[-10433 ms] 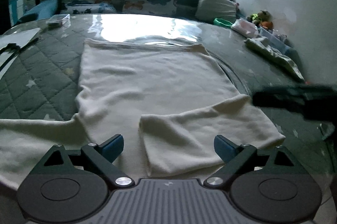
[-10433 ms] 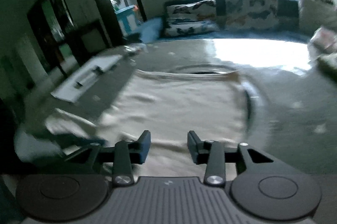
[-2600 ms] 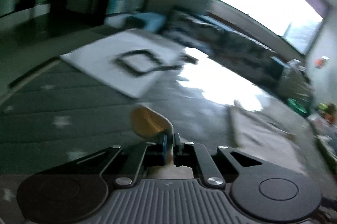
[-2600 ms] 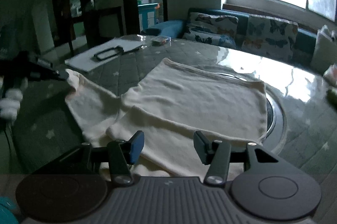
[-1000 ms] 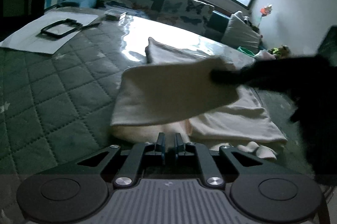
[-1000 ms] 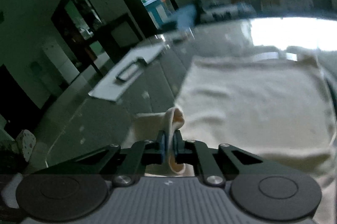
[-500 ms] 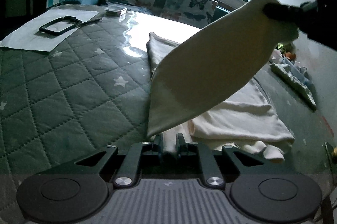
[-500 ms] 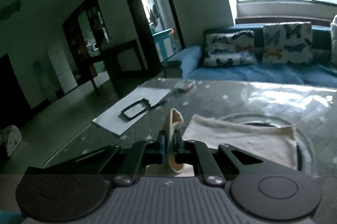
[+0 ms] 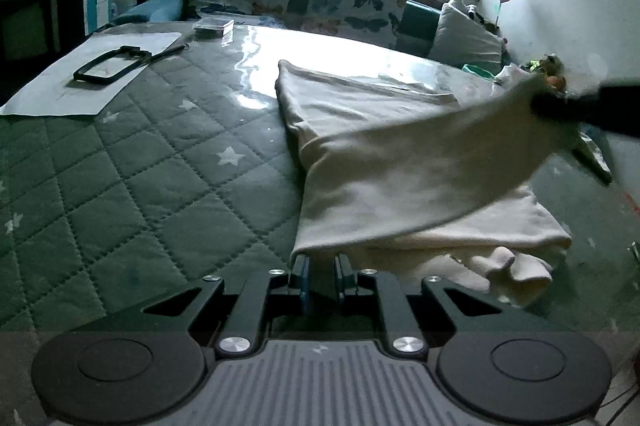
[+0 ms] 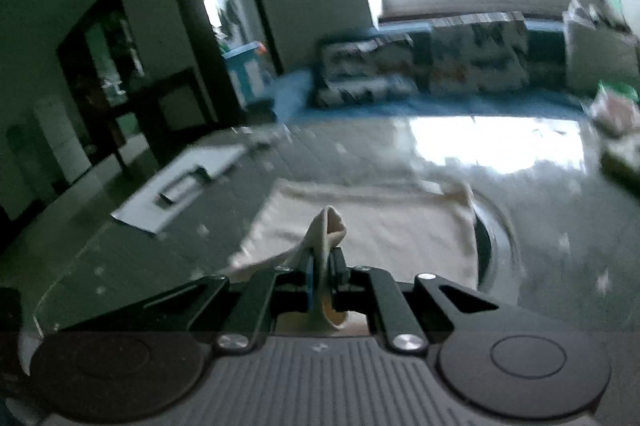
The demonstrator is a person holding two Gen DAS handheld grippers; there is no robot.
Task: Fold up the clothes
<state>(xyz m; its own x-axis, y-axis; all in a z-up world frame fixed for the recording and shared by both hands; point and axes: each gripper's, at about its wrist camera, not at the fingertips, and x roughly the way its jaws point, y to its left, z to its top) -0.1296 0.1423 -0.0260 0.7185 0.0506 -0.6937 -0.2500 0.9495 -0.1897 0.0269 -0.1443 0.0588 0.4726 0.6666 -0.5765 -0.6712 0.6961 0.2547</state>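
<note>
Left wrist view: left tongs (image 9: 322, 276) sit low at the near edge of the cream garment (image 9: 360, 114), jaws narrow with the sleeve's shoulder end running down between them; looks pinched on cloth, though a slight gap shows, so the grip may be loose. The sleeve (image 9: 420, 166) stretches as a taut band up and right to the right tongs (image 9: 560, 102), a dark blur at the right edge, clenched on the cuff end. Garment body lies flat on the quilted surface (image 9: 140, 194), the other sleeve already folded in, bunched cuff (image 9: 516, 270) near the right. To do this fold well, judged: keep the near end anchored, carry the cuff across the body, lay it flat before letting go, keep tension even so no wrinkle traps under. Room: quilt left of the garment is bare; white paper (image 9: 92, 74) with a black frame (image 9: 112, 62) and a clear box (image 9: 212, 26) sit well apart at far left; clutter and another cloth near the right wall, so don't overshoot right. Right wrist view: blurred. Right tongs (image 10: 322, 272) clenched on a fold of the cream cuff (image 10: 326, 230), which sticks up past the tips. Garment (image 10: 380, 226) lies on the surface (image 10: 540, 226) below and ahead, a dark round rim just beside its right edge. Paper (image 10: 188, 178) well left, sofa (image 10: 440, 66) beyond the far edge; open surface right and ahead.
</note>
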